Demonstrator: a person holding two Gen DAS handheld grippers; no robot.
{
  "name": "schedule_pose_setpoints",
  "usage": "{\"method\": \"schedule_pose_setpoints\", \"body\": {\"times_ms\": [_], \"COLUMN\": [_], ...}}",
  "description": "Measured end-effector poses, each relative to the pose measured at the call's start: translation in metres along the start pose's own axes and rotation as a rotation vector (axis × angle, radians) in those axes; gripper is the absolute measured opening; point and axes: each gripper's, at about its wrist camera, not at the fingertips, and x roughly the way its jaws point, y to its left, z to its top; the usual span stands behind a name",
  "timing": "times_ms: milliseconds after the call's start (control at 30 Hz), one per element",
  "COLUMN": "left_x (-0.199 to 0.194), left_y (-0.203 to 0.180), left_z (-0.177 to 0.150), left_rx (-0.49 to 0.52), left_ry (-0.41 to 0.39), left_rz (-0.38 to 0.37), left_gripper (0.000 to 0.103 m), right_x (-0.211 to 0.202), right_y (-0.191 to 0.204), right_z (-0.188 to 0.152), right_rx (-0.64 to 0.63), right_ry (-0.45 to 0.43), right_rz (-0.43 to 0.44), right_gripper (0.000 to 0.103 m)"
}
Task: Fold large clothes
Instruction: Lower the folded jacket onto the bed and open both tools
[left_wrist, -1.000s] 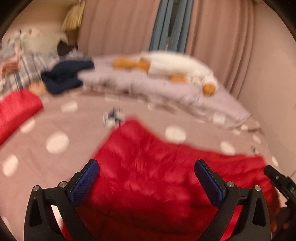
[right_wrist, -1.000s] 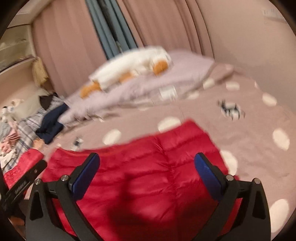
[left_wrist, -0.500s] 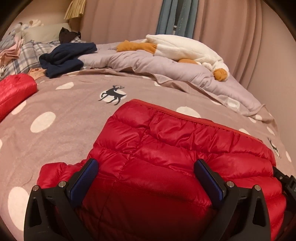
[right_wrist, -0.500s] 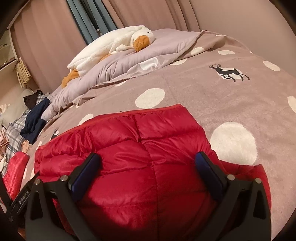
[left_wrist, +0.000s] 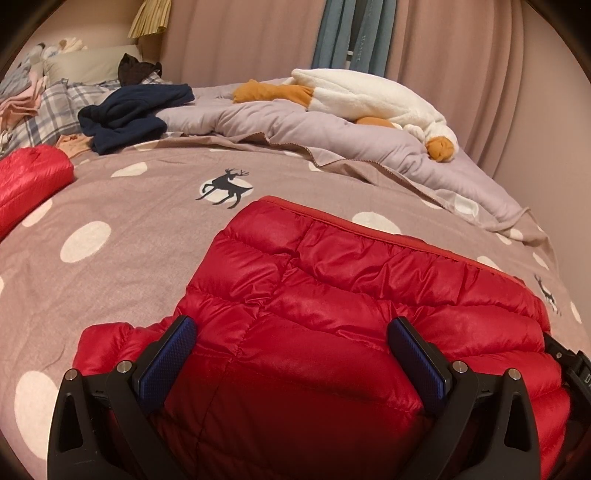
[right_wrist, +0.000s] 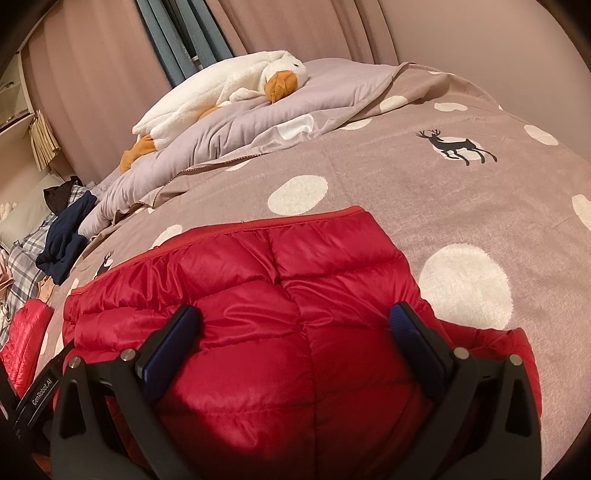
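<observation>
Left wrist view shows the left tool (left_wrist: 291, 334) spread wide, gripping nothing, hovering low over the red puffer jacket (left_wrist: 351, 295), which lies folded on the bed (left_wrist: 129, 221) directly beneath and ahead of it. The right tool (right_wrist: 295, 323) is likewise agape above the same jacket's other end. Likely risk: the slick, springy padding may puff open again, or a shallow pinch could catch only the top layer and drag the fold askew.

Right gripper (right_wrist: 295, 328) hangs over the red puffer jacket (right_wrist: 280, 295), jaws spread wide
</observation>
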Motion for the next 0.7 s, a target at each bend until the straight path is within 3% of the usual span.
{"method": "schedule_pose_setpoints", "body": {"times_ms": [700], "left_x": [0.0046], "left_y": [0.0000], "left_z": [0.0027], "left_rx": [-0.017], "left_ry": [0.002], "left_rz": [-0.002], "left_gripper": [0.102], "right_x": [0.0006], "right_y": [0.0012], "right_z": [0.0022], "right_rx": [0.003], "right_ry": [0.005], "right_rz": [0.009], "right_gripper": [0.103]}}
